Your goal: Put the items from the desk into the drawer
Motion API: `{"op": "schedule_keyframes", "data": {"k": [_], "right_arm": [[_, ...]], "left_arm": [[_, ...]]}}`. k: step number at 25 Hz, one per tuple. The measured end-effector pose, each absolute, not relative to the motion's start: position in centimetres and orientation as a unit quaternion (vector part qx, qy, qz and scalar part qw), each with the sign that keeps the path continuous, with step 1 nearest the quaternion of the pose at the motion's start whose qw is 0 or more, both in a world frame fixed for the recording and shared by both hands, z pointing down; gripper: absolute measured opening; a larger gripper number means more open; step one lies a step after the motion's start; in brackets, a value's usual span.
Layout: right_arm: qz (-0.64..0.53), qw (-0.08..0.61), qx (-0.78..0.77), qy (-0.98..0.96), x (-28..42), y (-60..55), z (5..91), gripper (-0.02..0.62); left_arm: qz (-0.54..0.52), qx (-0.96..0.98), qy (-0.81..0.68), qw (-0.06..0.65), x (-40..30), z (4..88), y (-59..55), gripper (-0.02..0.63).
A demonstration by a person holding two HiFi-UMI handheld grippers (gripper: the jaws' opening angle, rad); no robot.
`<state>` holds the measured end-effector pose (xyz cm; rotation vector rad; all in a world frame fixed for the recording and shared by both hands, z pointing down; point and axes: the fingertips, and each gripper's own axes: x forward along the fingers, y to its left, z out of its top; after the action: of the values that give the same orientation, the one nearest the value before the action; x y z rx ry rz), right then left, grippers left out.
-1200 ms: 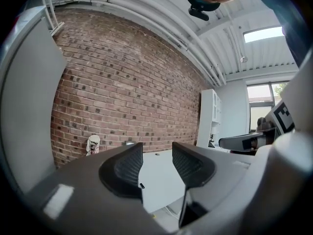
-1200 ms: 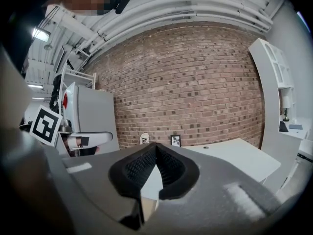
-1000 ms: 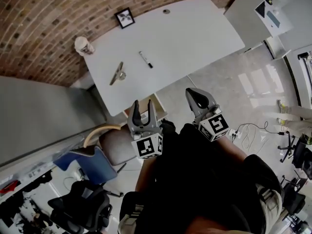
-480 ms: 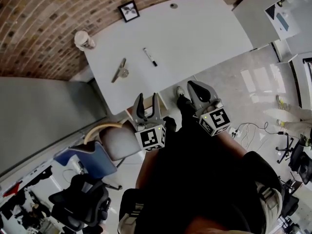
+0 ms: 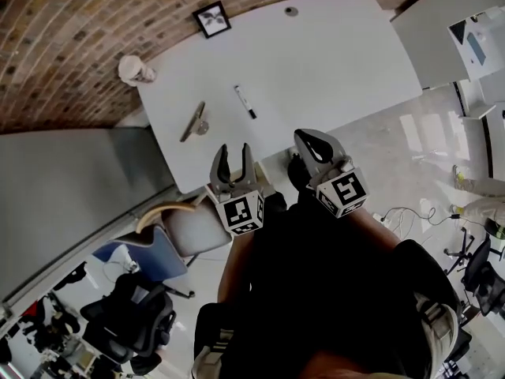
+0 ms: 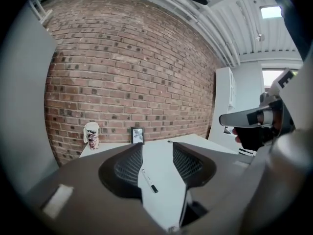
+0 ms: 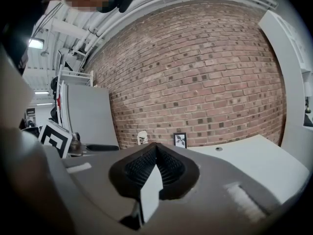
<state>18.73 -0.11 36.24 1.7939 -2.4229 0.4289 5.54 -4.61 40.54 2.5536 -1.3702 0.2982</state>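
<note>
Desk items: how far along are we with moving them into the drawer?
Done: nothing visible; the marker, cup, picture frame and grey tool all sit on the desk. In hand: nothing; the left gripper is open and empty, the right gripper shut and empty. Left: every item, and no open drawer shows.

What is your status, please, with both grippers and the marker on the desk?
Left gripper open, empty; right gripper shut, empty. Marker lying on desk, untouched. Nothing seen in the way.
</note>
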Motion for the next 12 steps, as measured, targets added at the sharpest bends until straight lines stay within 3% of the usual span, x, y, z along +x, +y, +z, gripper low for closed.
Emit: {"op": "schedule_keyframes", "data": {"k": [12], "right_arm": [[0.180,0.061,0.555,-0.810,23.1,-5.1,39.4,0.003]], "left_arm": [[0.181,0.840,-0.481,0.174,10.8,49.8,-10.7,0.205]]}}
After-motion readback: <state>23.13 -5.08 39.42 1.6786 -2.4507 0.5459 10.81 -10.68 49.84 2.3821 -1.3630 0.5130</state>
